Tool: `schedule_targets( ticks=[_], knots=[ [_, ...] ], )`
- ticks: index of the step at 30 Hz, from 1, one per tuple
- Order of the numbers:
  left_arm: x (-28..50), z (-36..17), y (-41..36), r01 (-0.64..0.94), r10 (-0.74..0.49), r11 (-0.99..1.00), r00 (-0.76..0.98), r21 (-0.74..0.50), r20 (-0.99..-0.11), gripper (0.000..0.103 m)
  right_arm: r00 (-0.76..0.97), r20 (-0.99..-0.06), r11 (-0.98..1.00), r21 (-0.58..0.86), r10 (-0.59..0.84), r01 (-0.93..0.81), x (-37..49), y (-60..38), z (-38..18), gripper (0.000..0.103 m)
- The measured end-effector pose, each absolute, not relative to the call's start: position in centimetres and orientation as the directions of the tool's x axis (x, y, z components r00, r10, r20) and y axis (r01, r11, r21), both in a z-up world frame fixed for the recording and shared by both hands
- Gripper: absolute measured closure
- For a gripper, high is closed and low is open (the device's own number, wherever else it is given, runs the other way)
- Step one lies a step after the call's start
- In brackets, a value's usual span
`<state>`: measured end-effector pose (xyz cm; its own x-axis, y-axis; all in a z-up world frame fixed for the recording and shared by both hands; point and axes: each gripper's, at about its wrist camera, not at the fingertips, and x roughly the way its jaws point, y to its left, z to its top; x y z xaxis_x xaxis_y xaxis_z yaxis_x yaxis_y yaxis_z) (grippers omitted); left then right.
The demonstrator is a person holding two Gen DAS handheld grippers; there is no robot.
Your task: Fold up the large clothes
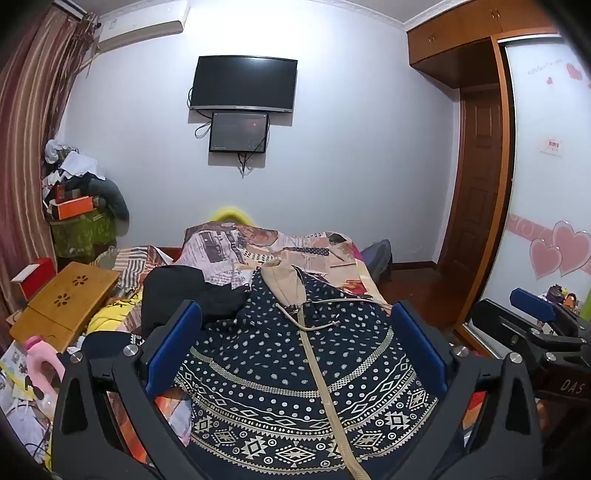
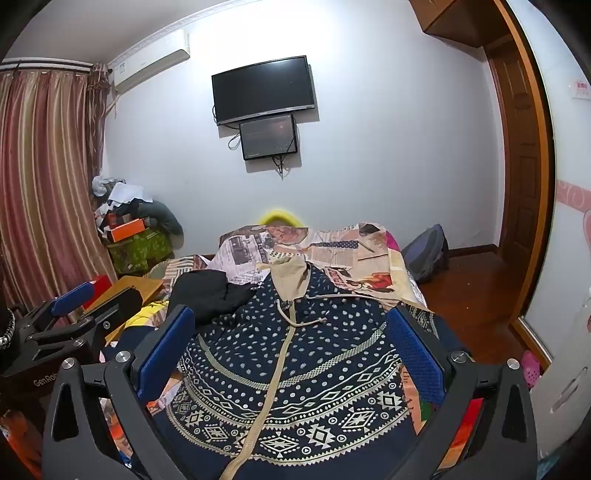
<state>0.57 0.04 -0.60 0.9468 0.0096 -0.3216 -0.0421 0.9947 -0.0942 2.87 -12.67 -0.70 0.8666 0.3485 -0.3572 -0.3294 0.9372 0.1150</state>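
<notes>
Navy patterned hooded jacket (image 1: 295,376) lies spread front-up on the bed, hood (image 1: 282,280) with beige lining pointing toward the far wall, beige zipper (image 1: 321,387) running down the middle, drawstrings loose across the chest. White dots cover the upper body, geometric bands cross the lower part. Left gripper (image 1: 295,354) hangs over the jacket, jaws spread wide, nothing between the blue pads (image 1: 173,347), not touching the cloth as far as visible. Right gripper (image 2: 291,354) is the same: released, jaws wide, over the jacket, holding nothing. Each gripper shows at the edge of the other's view, side by side. Black garment (image 1: 177,295) is bunched just beside the jacket's left shoulder. Newspaper-print bedspread (image 1: 288,247) lies under and beyond the hood. Yellow clothing (image 1: 110,314) and a wooden lap table (image 1: 62,302) sit at the left of the bed, pink bottle (image 1: 40,362) near them. On the far wall are a dark TV (image 1: 243,83) with a smaller screen (image 1: 238,133) below, air conditioner (image 1: 140,26) top left, striped curtain (image 1: 26,129) at left, wooden wardrobe (image 1: 480,147) at right, backpack (image 2: 424,251) on the floor.
</notes>
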Motion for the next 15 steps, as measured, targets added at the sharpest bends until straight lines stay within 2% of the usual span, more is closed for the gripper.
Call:
schedule_targets(
  ticks=[15],
  knots=[
    [0.7, -0.46, 0.77, -0.039, -0.002, 0.992, 0.946, -0.12, -0.326, 0.0, 0.863, -0.364, 0.936, 0.116, 0.35, -0.331, 3.0, -12.22, -0.87, 0.0]
  ],
)
